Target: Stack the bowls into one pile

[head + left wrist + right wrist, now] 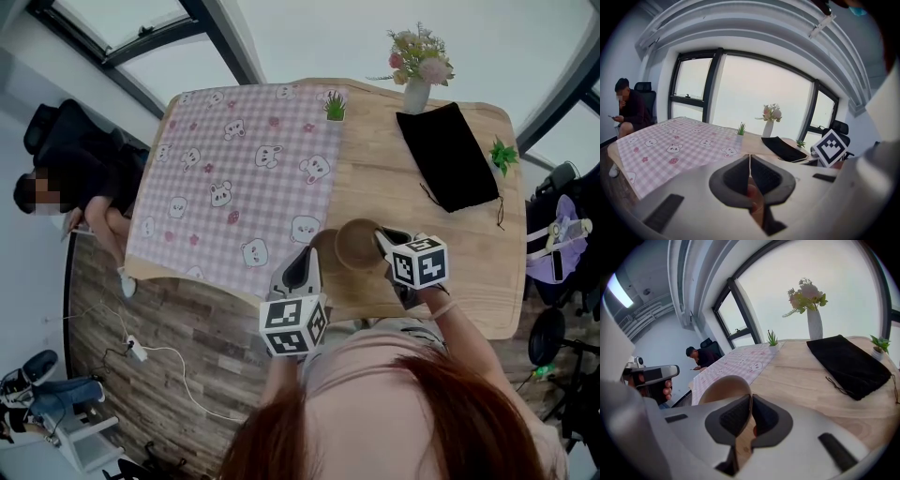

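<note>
Your left gripper is clamped on the thin rim of the left bowl, which shows edge-on between its jaws. Your right gripper is closed on the wall of the right bowl, whose body swells out to that gripper's left. Both bowls lie between the two grippers, the right bowl overlapping the left, over the near edge of the counter
</note>
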